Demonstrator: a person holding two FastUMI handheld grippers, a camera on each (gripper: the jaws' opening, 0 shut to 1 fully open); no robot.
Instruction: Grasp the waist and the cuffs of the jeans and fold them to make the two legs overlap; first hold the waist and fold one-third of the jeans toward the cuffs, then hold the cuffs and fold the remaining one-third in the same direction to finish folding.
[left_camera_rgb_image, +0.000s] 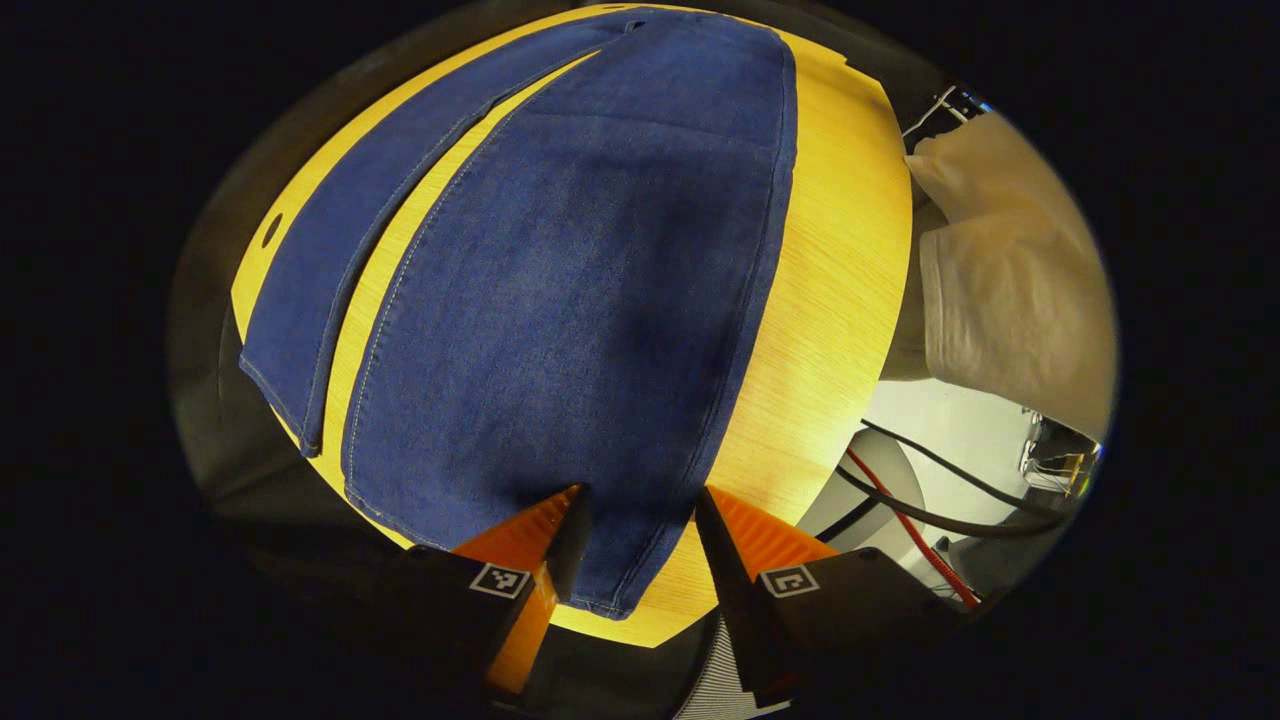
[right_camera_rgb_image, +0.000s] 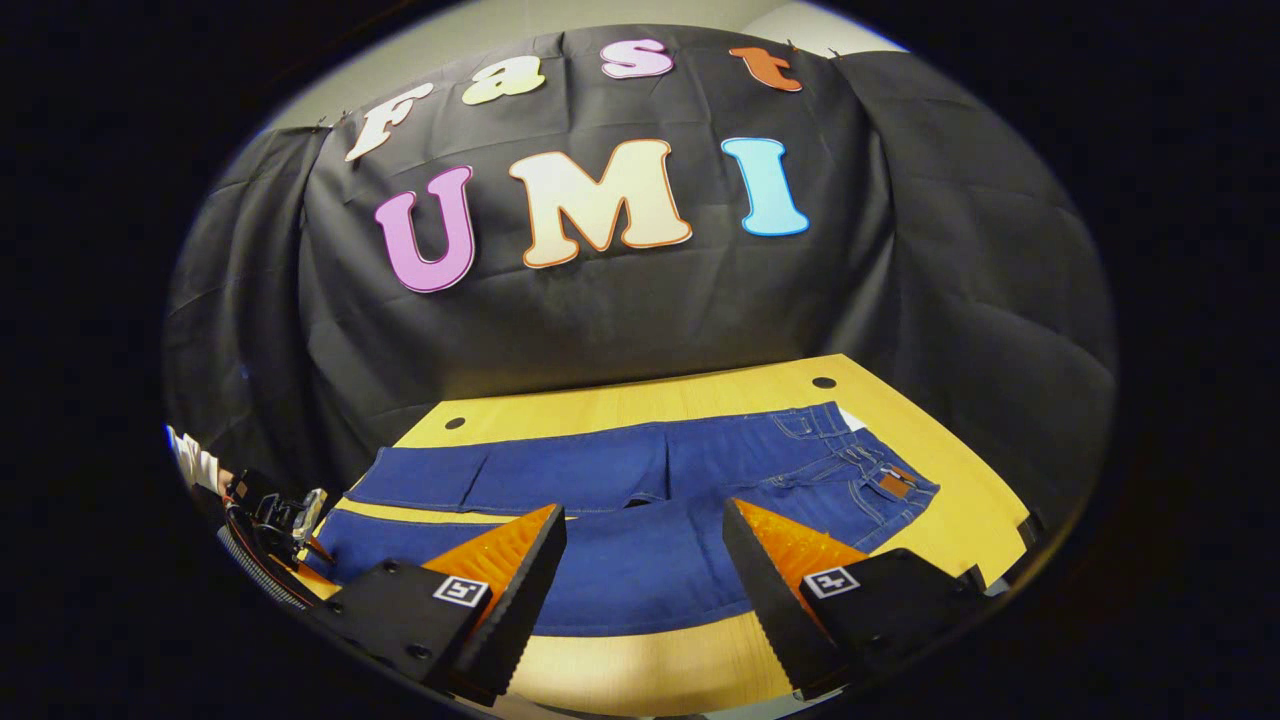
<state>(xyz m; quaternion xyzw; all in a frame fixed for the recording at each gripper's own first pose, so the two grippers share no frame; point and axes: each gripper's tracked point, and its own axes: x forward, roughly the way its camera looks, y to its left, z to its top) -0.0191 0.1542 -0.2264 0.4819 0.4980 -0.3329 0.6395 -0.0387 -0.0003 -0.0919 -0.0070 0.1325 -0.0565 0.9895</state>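
My left gripper (left_camera_rgb_image: 635, 500) hangs wide-jawed over the blue denim jeans (left_camera_rgb_image: 560, 300)' cuff on the yellow wooden table (left_camera_rgb_image: 840, 300). My right gripper (right_camera_rgb_image: 640, 520), jaws wide, faces the waist (right_camera_rgb_image: 880, 480); black cables (left_camera_rgb_image: 960, 490) trail nearby.

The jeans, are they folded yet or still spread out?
Spread out: the jeans lie flat on the table, both legs side by side with bare wood showing between them.

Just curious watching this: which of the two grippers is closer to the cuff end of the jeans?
Left. The left gripper hangs open right over a cuff of the jeans. The right gripper, also open, sits beside the middle of the legs, nearer the waist.
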